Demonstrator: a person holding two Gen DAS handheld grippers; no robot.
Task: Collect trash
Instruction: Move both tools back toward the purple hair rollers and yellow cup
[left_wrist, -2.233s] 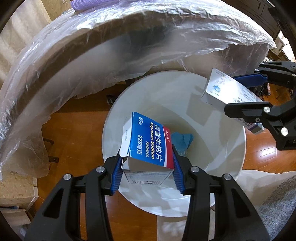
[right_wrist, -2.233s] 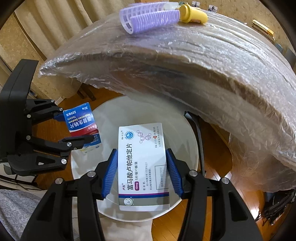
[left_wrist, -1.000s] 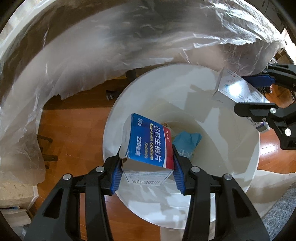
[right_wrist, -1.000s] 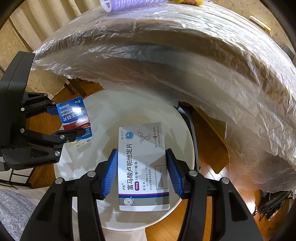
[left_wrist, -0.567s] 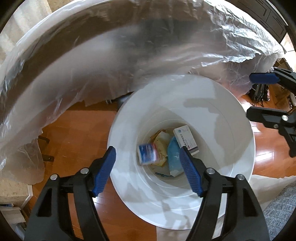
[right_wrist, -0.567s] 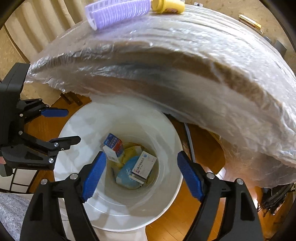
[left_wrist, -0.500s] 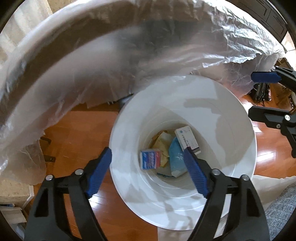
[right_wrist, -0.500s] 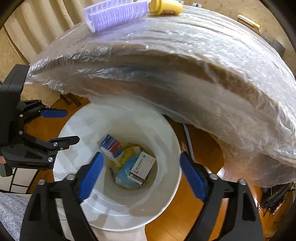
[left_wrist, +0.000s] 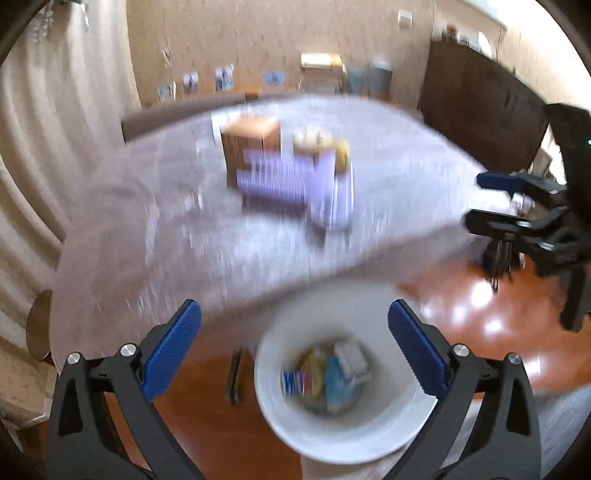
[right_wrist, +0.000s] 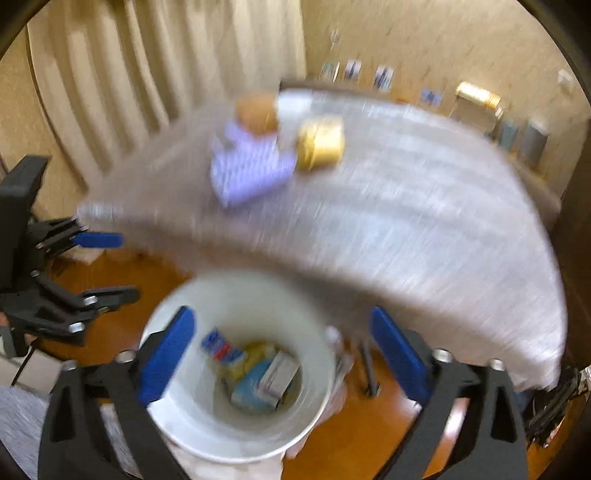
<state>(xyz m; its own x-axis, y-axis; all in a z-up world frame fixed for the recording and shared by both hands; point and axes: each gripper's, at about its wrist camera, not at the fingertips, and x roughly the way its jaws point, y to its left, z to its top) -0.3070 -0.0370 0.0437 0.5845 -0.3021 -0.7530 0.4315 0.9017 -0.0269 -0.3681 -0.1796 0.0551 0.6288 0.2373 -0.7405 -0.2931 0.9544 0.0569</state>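
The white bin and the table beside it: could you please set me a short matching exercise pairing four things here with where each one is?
Things:
1. blue-and-red medicine box
2. purple hair roller
3. yellow bottle
4. left claw

Places:
A. on the plastic-covered table, right of the roller
B. open, above the white bin
C. inside the bin
D. on the table, left of the bottle

Pairs: 1-C, 2-D, 3-A, 4-B
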